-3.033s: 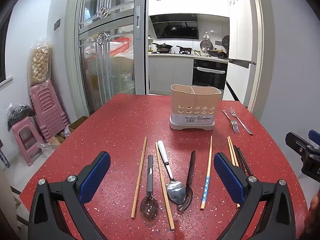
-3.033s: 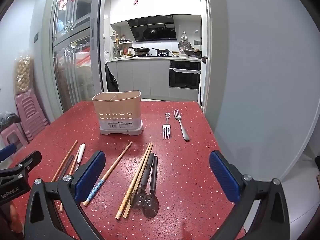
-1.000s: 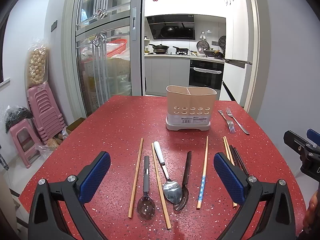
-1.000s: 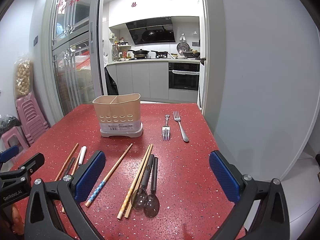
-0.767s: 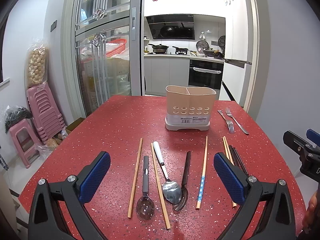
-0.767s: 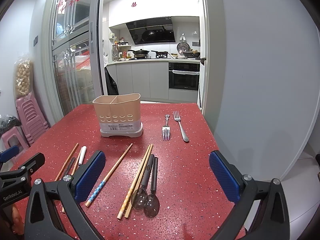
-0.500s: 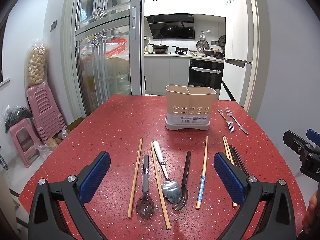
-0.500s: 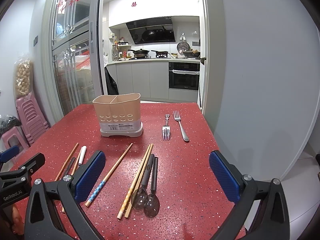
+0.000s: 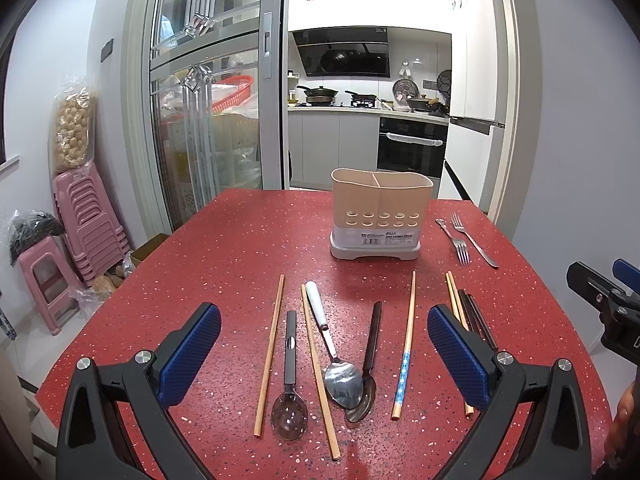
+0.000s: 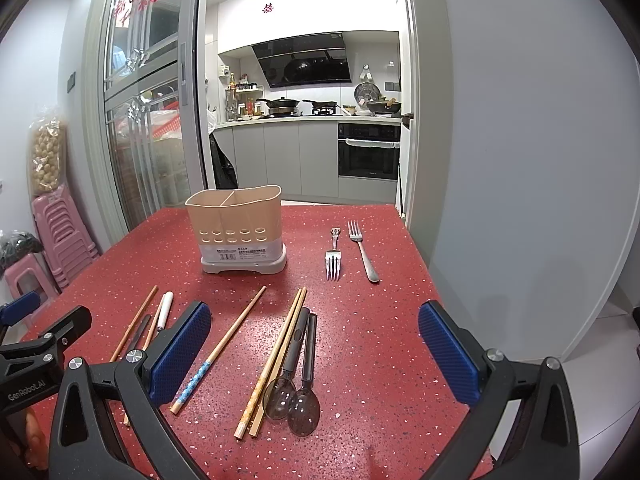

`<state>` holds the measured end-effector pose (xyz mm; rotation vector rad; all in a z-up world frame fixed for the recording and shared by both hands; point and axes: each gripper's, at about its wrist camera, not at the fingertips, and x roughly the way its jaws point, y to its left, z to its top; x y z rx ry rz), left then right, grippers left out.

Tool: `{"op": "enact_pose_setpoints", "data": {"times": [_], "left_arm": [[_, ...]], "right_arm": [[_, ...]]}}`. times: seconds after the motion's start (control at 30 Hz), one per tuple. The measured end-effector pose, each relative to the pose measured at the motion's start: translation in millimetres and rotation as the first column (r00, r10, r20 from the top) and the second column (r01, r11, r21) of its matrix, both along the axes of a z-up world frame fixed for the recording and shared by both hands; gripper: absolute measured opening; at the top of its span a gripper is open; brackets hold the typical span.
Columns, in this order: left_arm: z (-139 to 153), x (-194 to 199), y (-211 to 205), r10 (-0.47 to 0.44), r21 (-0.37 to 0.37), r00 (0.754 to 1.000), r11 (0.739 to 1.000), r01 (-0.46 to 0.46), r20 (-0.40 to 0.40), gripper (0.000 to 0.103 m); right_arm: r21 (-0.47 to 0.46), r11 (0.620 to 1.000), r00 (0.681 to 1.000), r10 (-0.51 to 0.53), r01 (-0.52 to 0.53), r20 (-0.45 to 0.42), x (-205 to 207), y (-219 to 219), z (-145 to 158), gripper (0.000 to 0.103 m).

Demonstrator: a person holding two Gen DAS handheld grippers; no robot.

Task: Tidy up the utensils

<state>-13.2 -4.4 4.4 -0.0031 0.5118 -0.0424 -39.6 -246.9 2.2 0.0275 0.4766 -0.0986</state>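
A beige two-compartment utensil holder [image 9: 381, 213] [image 10: 239, 233] stands empty at the far middle of the red table [image 9: 224, 264]. In front of it lie several wooden chopsticks [image 9: 270, 350], a white-handled steel spoon [image 9: 332, 350], dark spoons [image 9: 289, 384] [image 10: 298, 368] and a blue-tipped chopstick [image 9: 405, 350] [image 10: 218, 350]. Two steel forks [image 9: 466, 240] [image 10: 352, 250] lie to the holder's right. My left gripper [image 9: 324, 352] is open above the near spoons. My right gripper [image 10: 314, 354] is open above a chopstick pair [image 10: 276, 360] and two dark spoons.
The table's right edge runs close to a white wall [image 10: 520, 160]. Stacked pink stools [image 9: 80, 232] stand on the floor to the left. A glass sliding door [image 9: 208, 100] and a kitchen lie behind the table.
Both views have shifted slightly over three seconds; the utensils sit a little further left in the left wrist view. Nothing on the table has moved. Both grippers stay open.
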Motion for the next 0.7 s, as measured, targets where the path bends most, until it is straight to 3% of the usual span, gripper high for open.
{"op": "enact_pose_setpoints", "data": {"times": [0.7], "left_arm": [[-7.2,4.8,-3.7,0.0,0.0,1.0,1.0,0.0,-0.017,0.103]], "right_arm": [[0.01,1.0,1.0,0.005,-0.005,-0.015,4.4,-1.1,-4.3,0.103]]}}
